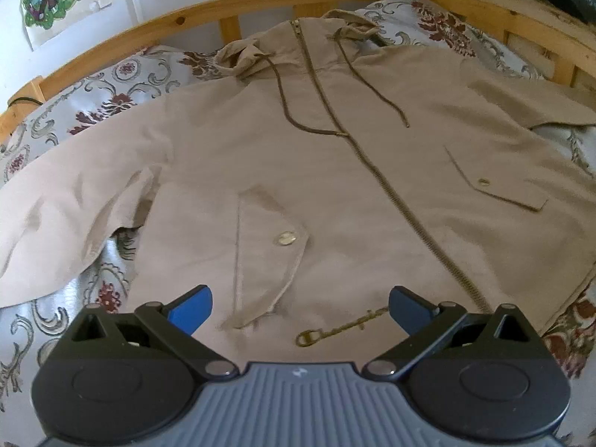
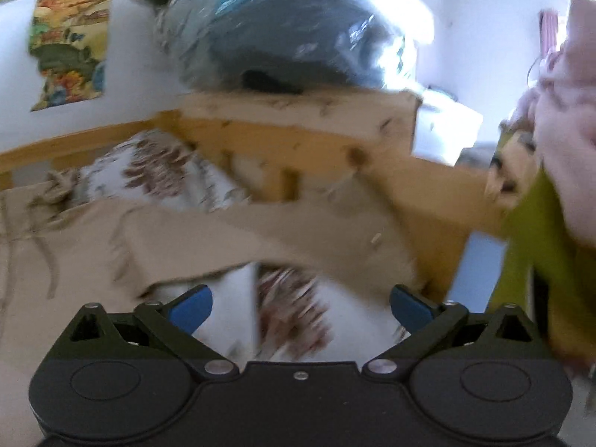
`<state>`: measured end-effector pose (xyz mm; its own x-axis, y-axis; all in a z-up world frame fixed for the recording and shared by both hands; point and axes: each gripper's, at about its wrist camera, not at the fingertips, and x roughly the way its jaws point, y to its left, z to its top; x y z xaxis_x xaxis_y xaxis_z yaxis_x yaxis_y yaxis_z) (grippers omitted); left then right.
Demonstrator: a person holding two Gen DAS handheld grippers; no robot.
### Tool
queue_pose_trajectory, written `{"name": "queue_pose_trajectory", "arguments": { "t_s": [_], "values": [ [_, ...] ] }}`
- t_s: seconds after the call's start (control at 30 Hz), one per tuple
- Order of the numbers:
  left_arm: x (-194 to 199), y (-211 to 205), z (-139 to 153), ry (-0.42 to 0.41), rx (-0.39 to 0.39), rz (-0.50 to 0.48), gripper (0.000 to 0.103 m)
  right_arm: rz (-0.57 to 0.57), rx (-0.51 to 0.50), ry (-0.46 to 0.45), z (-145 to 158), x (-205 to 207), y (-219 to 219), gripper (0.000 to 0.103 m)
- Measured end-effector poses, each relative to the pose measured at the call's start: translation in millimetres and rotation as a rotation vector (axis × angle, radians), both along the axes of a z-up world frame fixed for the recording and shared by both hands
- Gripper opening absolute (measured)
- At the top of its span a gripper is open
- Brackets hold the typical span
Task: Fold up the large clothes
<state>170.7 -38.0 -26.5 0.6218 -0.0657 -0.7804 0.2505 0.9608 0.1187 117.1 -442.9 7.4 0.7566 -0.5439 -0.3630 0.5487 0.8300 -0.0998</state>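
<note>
A beige hooded jacket (image 1: pixel 335 171) lies front up and zipped on the bed, hood toward the headboard, both sleeves spread out. My left gripper (image 1: pixel 300 311) hovers open over the jacket's hem, by the left pocket flap and the zipper's end, with nothing between its blue fingers (image 1: pixel 192 311). The right wrist view is blurred. My right gripper (image 2: pixel 300 311) stands wide open there above the bedsheet, just in front of the jacket's right sleeve (image 2: pixel 305 238), which stretches toward the bed rail. Nothing is held.
A floral bedsheet (image 1: pixel 97 97) covers the mattress. A wooden bed frame (image 1: pixel 231 3) rings the far side and right. A dark bundle in clear plastic (image 2: pixel 283 33) sits on the wooden rail (image 2: pixel 298 130). Pink and yellow-green cloth (image 2: pixel 536 201) hangs at the right edge.
</note>
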Motion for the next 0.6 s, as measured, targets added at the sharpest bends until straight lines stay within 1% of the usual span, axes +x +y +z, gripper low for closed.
{"name": "queue_pose_trajectory", "arguments": {
  "t_s": [0.13, 0.23, 0.3, 0.33, 0.4, 0.43, 0.47, 0.5, 0.53, 0.6],
  "values": [
    [-0.7, 4.9, -1.4, 0.007, 0.005, 0.004, 0.102, -0.008, -0.170, 0.027, 7.9, 25.6, -24.5, 0.089],
    [-0.3, 8.1, -1.3, 0.007, 0.004, 0.010, 0.102, -0.017, -0.264, 0.071, 9.3, 49.4, -40.4, 0.082],
    [0.4, 8.9, -1.4, 0.004, 0.012, 0.012, 0.102, -0.012, -0.306, 0.113, 7.0, 63.9, -50.7, 0.069],
    [0.4, 9.7, -1.4, 0.003, 0.016, 0.013, 0.102, -0.010, -0.324, 0.135, 5.2, 69.9, -52.4, 0.066],
    [1.2, 10.8, -1.4, 0.003, 0.017, 0.015, 0.102, -0.014, -0.365, 0.181, -0.1, 84.4, -57.5, 0.055],
    [1.3, 11.4, -1.6, 0.002, 0.018, 0.018, 0.102, -0.020, -0.376, 0.207, -3.2, 91.0, -61.1, 0.053],
    [1.4, 11.7, -1.8, 0.003, 0.019, 0.020, 0.102, -0.028, -0.379, 0.229, -5.7, 95.7, -64.3, 0.048],
    [1.3, 12.0, -1.9, 0.003, 0.019, 0.022, 0.102, -0.026, -0.382, 0.240, -7.3, 99.1, -66.2, 0.039],
    [1.3, 12.2, -1.8, 0.004, 0.019, 0.022, 0.102, -0.025, -0.390, 0.248, -9.8, 100.8, -66.7, 0.033],
    [0.8, 13.0, -1.2, -0.001, 0.018, 0.020, 0.102, -0.026, -0.416, 0.252, -10.1, 102.6, -66.0, 0.008]
  ]
}}
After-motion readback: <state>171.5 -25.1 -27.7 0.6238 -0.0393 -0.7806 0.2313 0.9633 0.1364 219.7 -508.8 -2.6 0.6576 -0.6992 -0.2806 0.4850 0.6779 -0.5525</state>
